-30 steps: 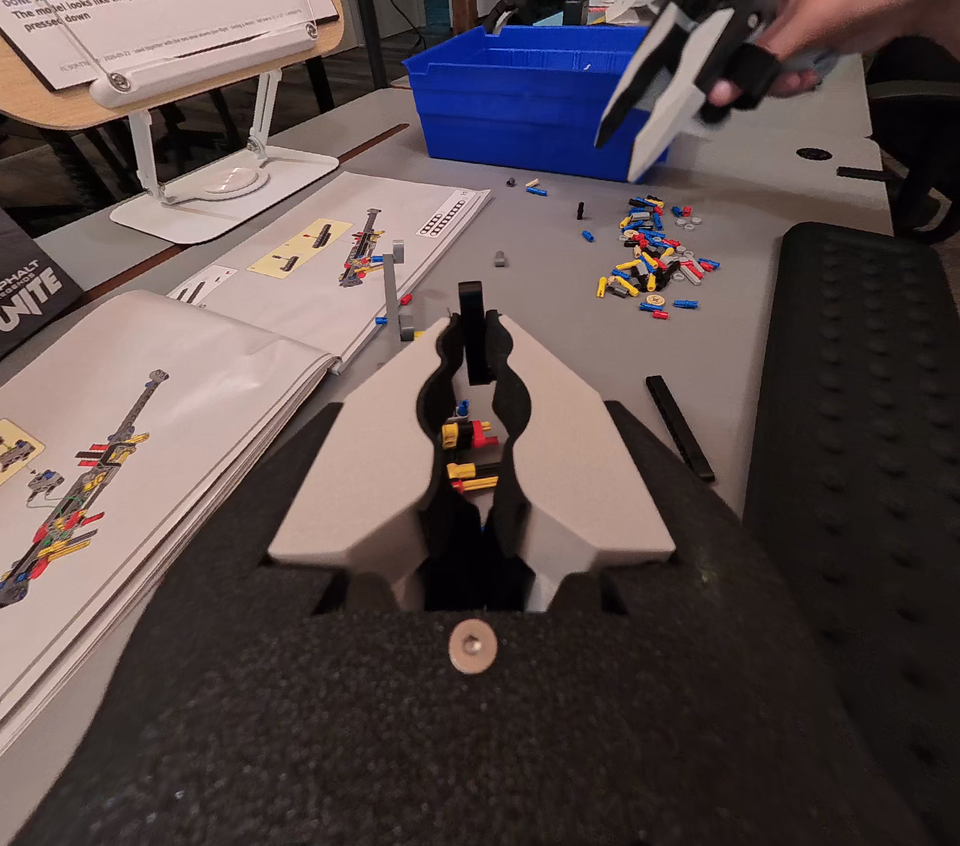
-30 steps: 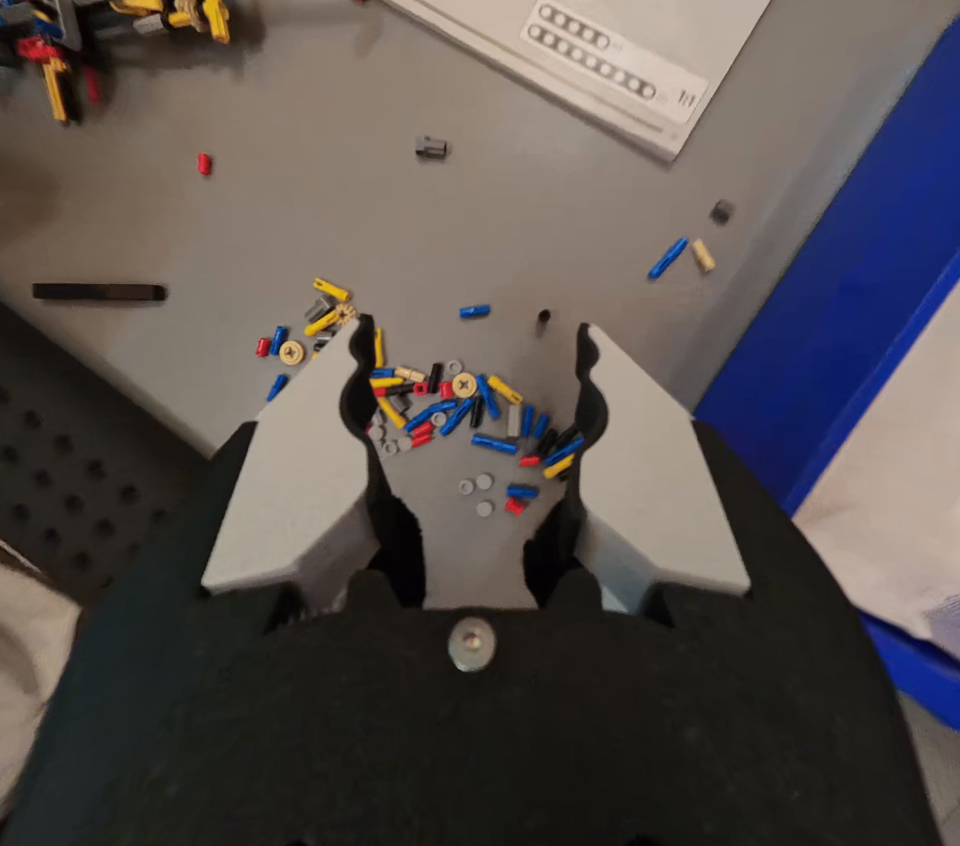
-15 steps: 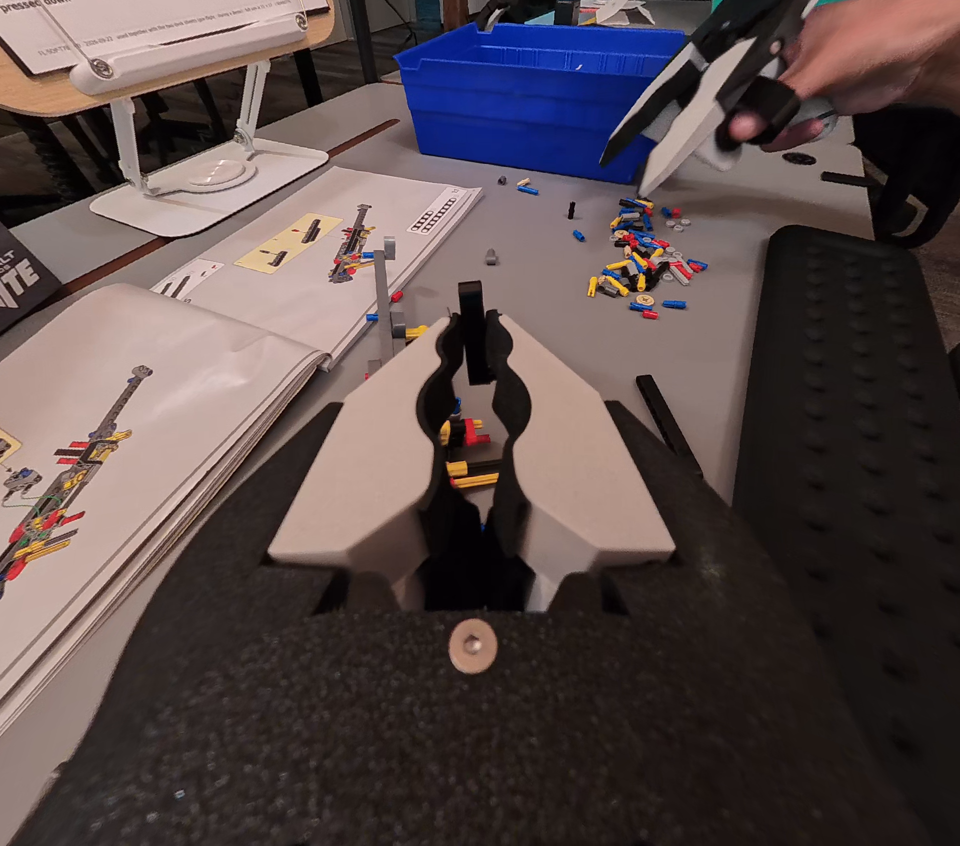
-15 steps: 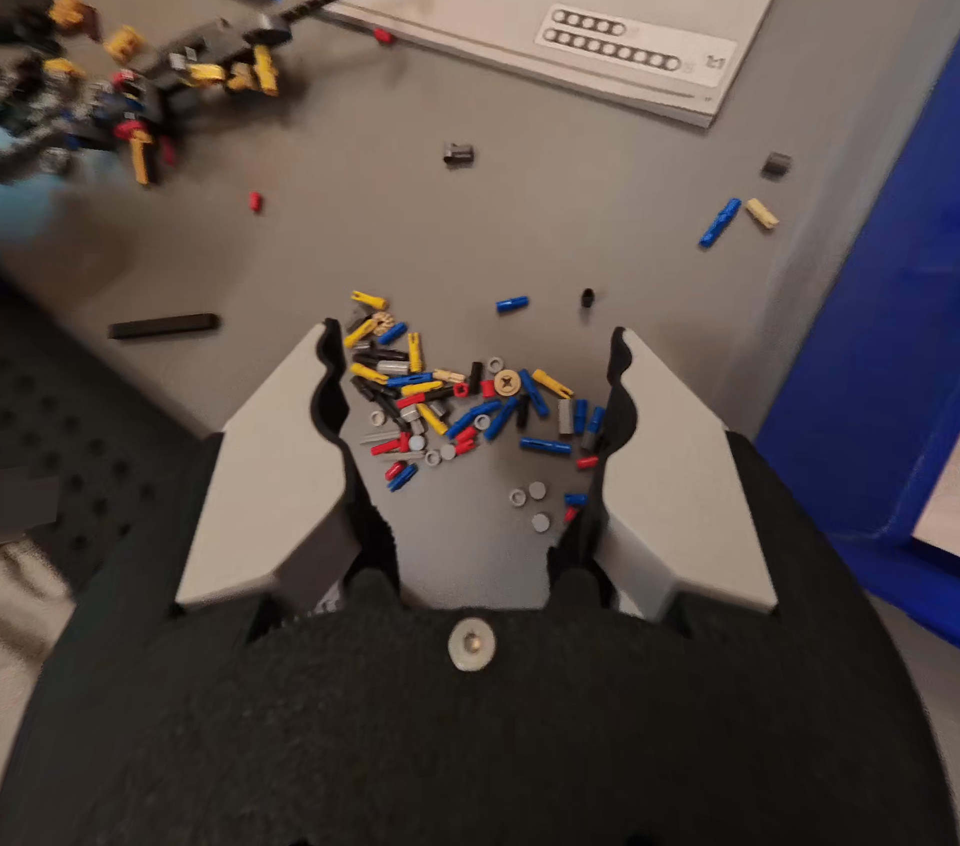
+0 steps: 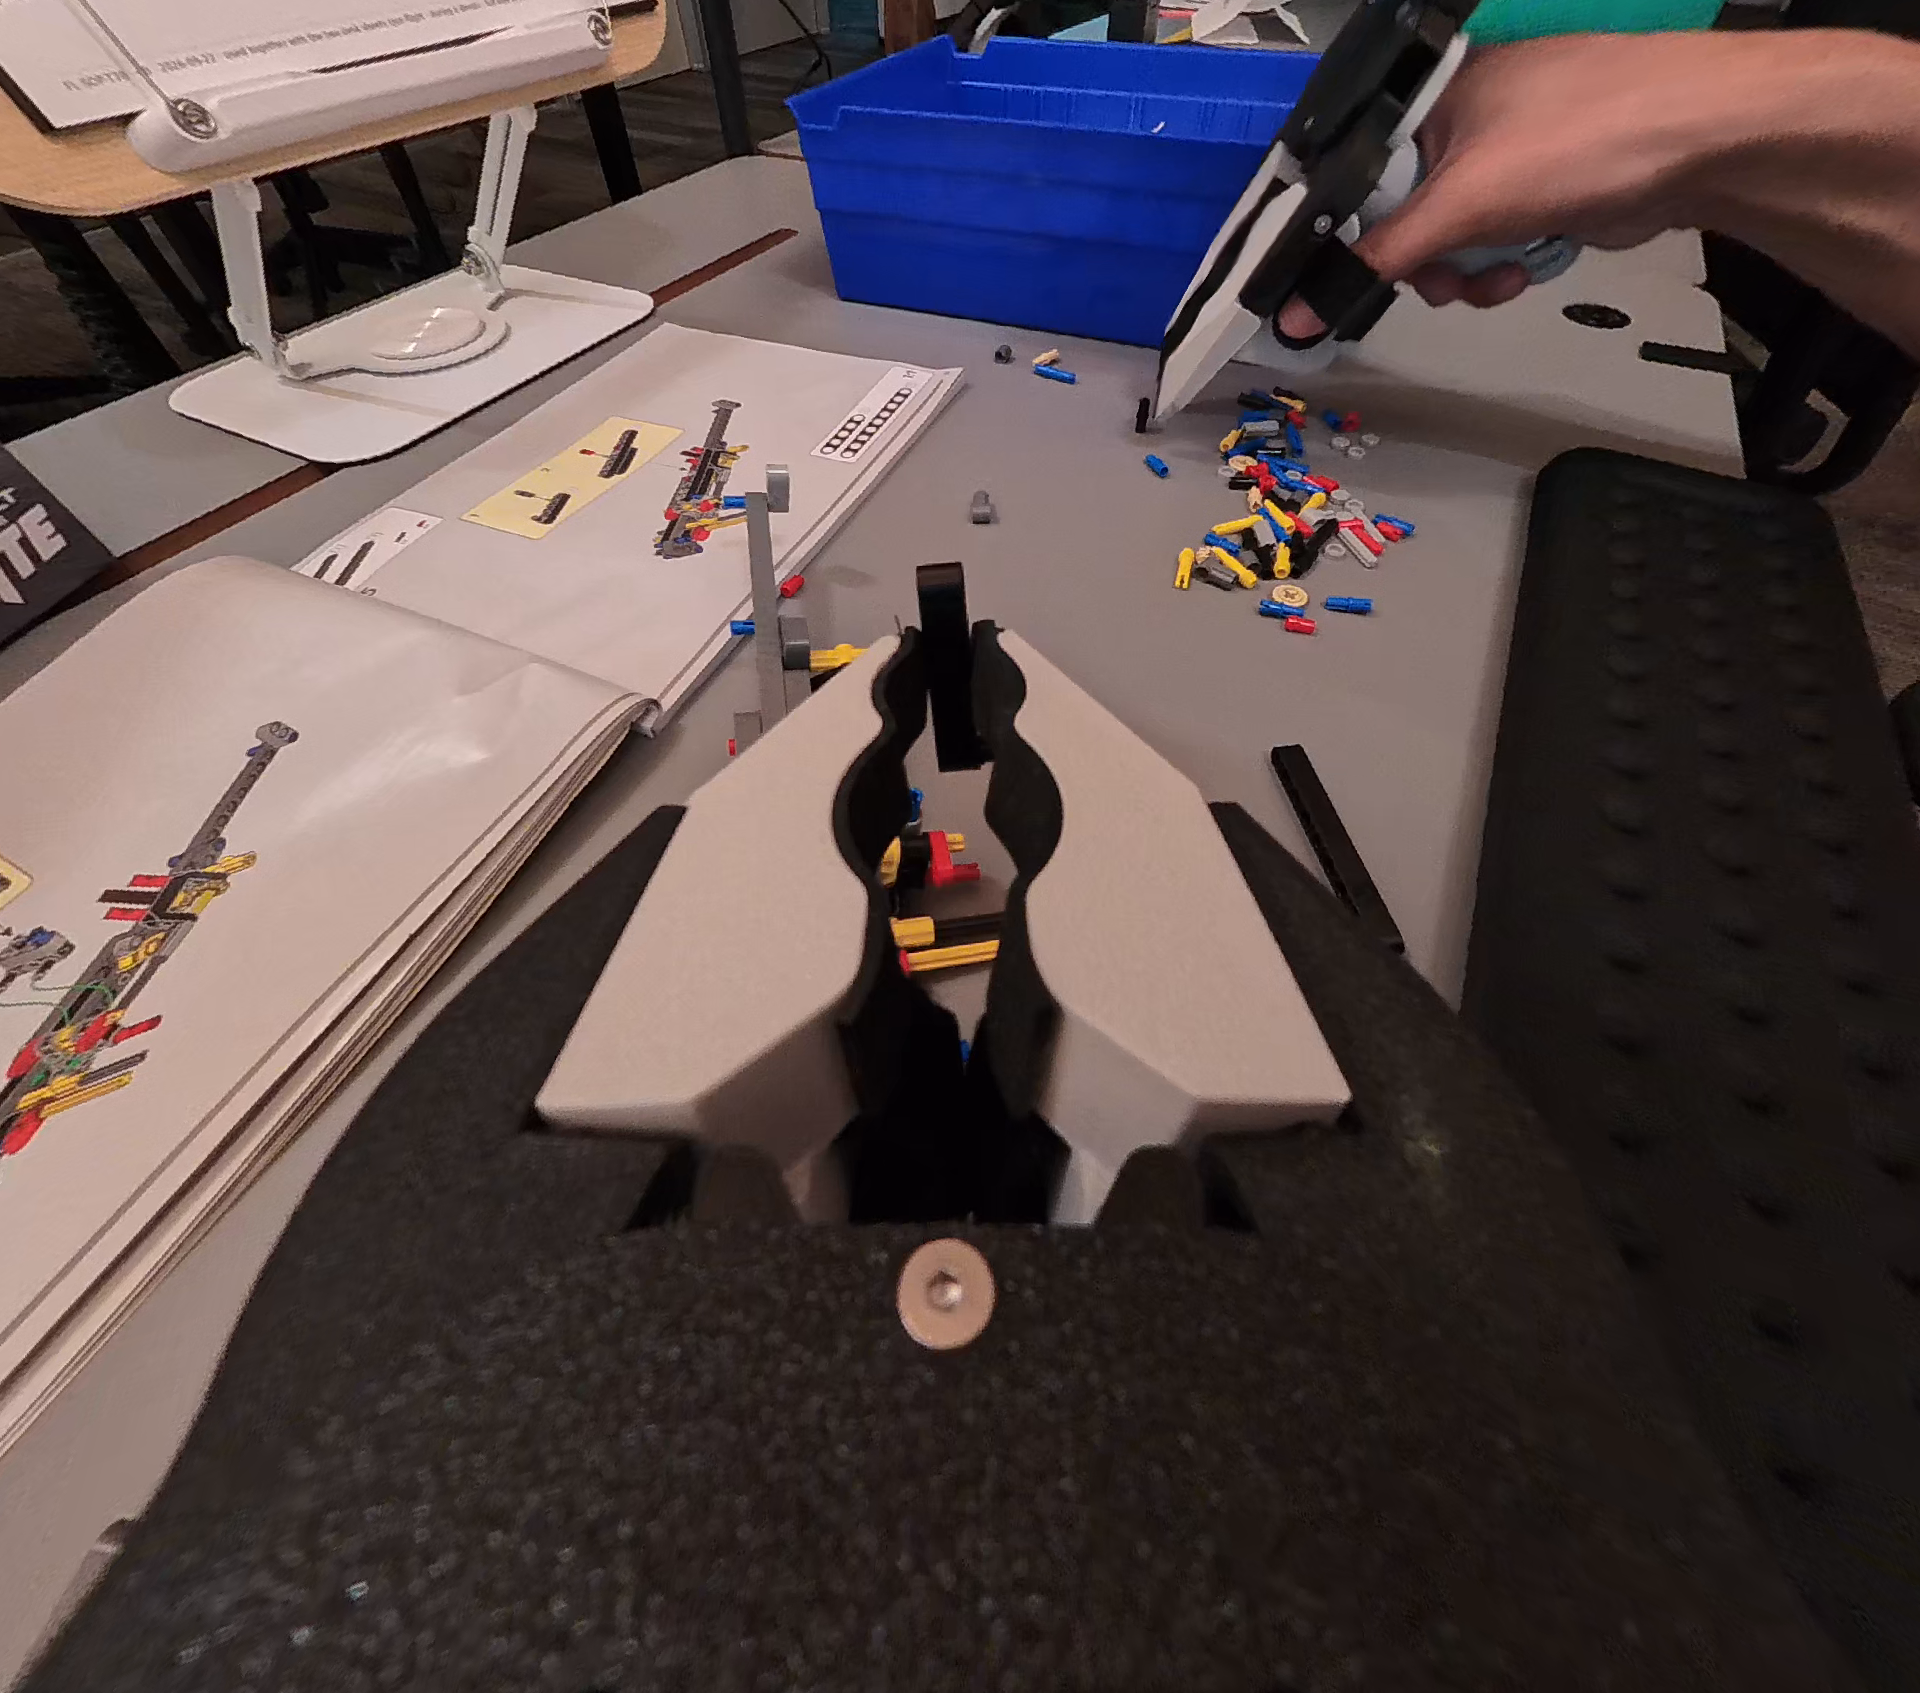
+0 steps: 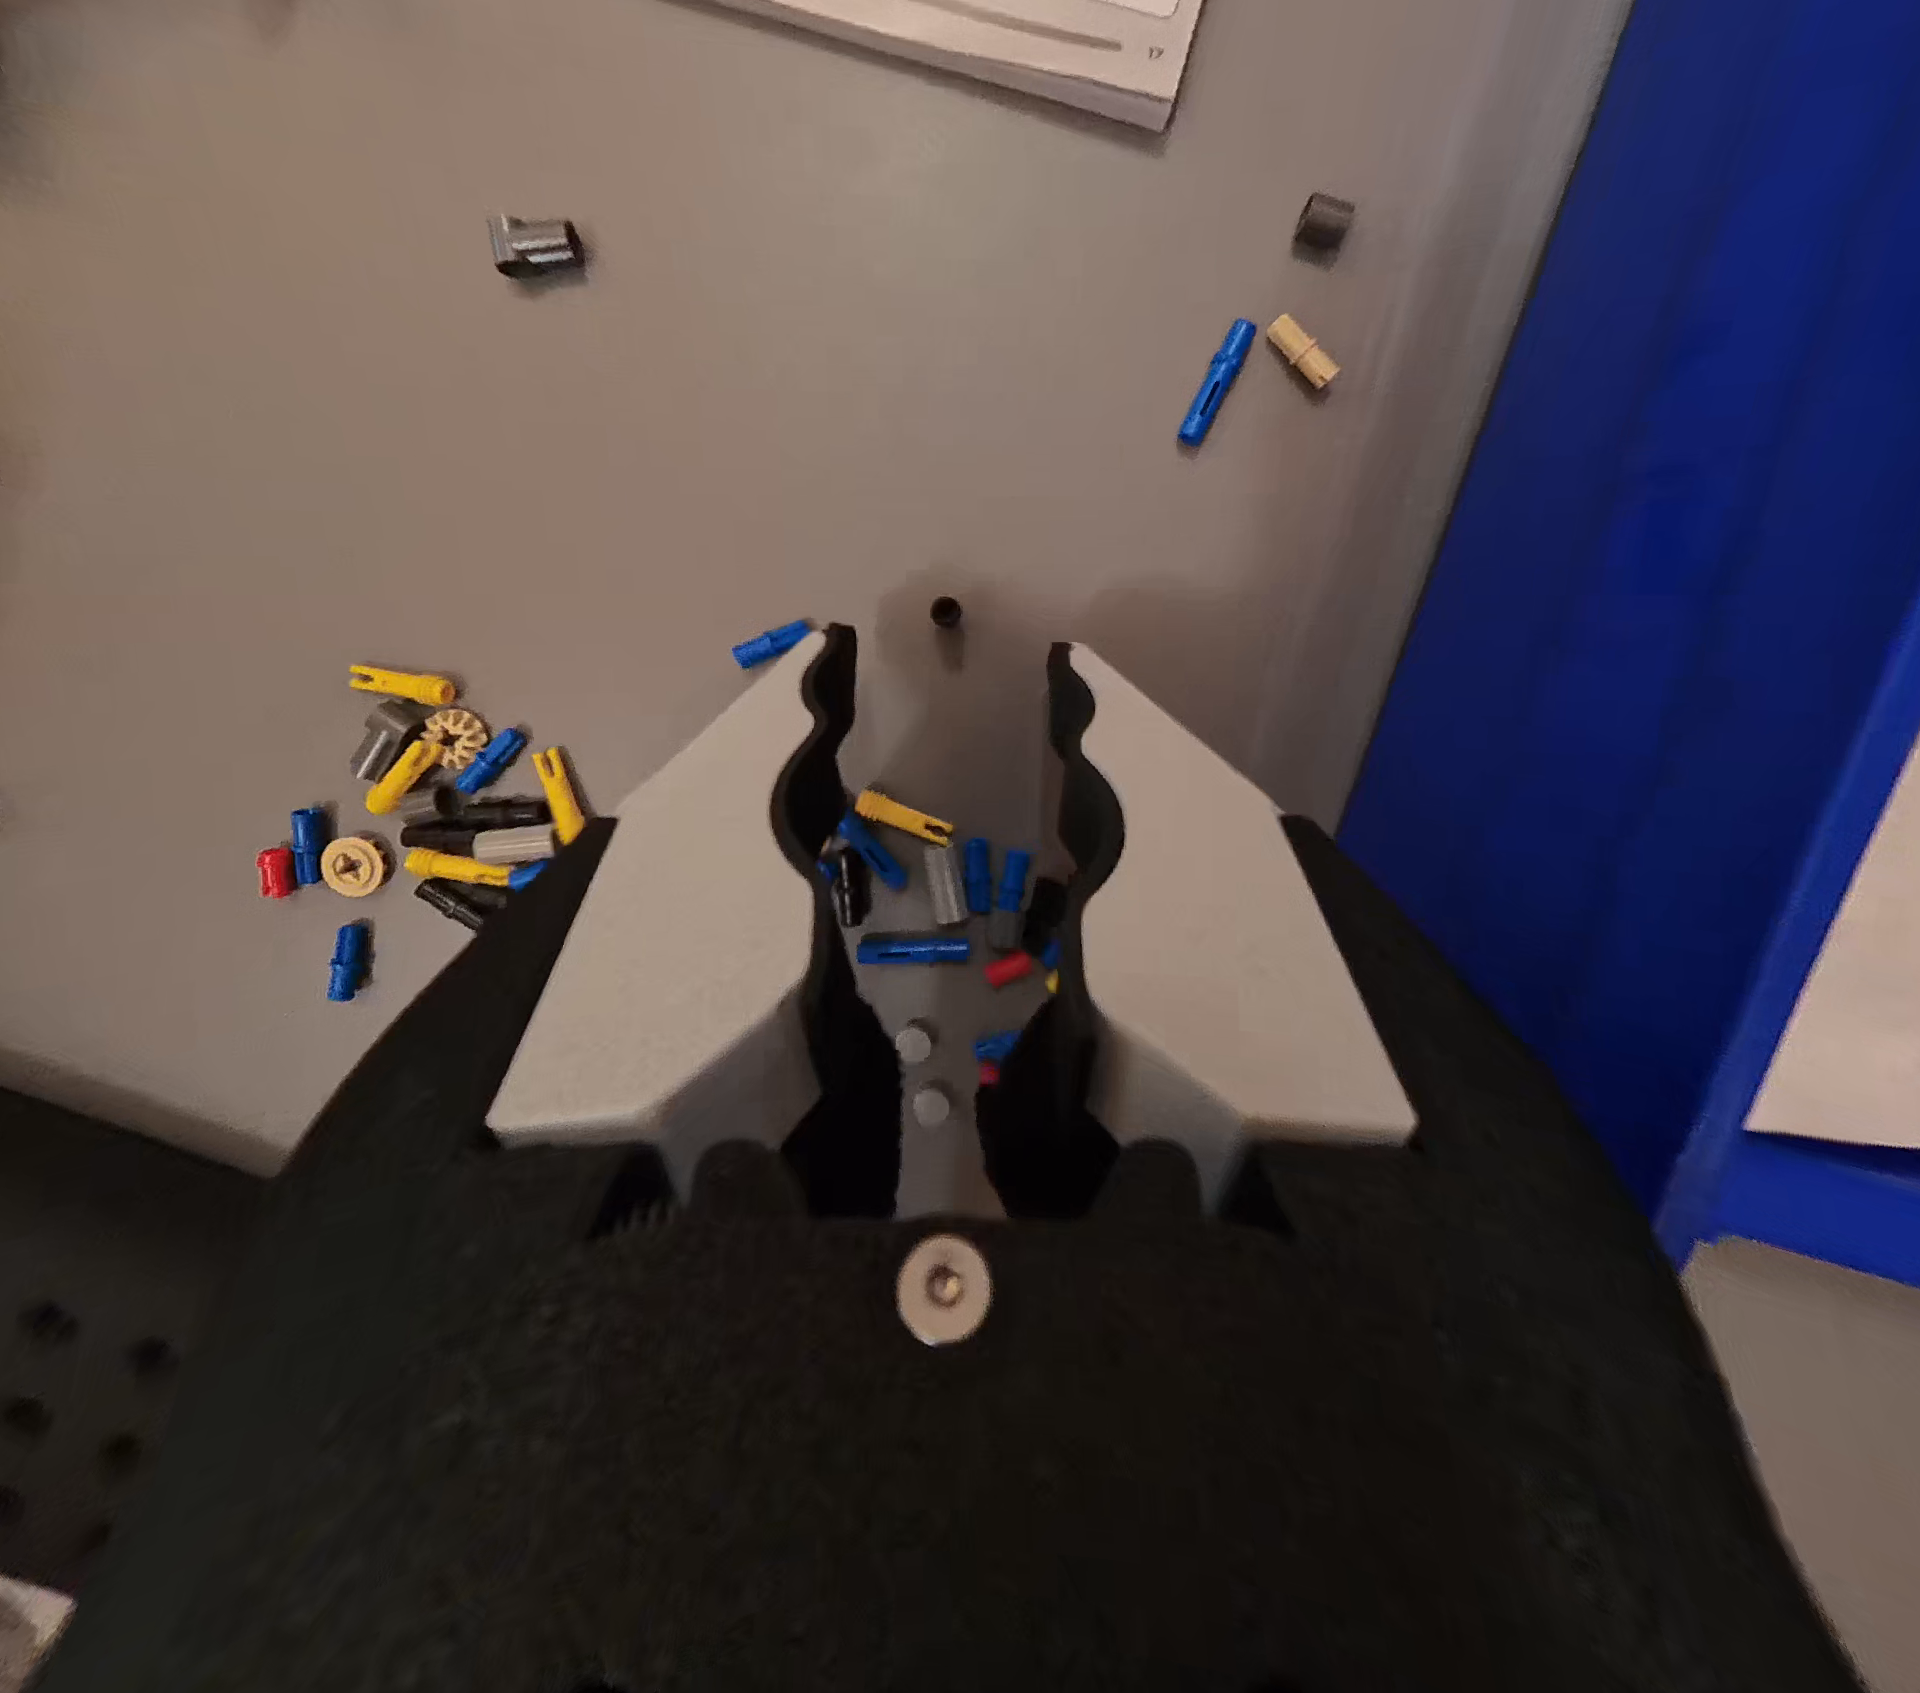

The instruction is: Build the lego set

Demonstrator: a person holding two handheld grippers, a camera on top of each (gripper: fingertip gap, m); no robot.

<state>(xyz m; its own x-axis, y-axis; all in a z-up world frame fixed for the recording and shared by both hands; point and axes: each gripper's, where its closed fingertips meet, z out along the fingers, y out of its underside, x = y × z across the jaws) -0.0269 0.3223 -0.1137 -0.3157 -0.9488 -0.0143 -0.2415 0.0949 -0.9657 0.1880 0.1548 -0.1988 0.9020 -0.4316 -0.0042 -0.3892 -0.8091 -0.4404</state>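
Blue, yellow, red, black and grey pins [image 6: 457, 812] are lying mixed on the grey table [image 6: 727, 396]. A blue bin [image 5: 1039, 189] is sitting far right; a black dimpled mat [image 5: 1714, 812] is lying near right.

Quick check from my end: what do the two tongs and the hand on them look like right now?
Both tongs share one design: a rough black body with a silver screw in the middle, and two pale grey angular fingers lined with wavy black pads. See the left tongs and right tongs. From the side, the right one carries a black cylindrical block on top. The hand is bare, no sleeve showing.
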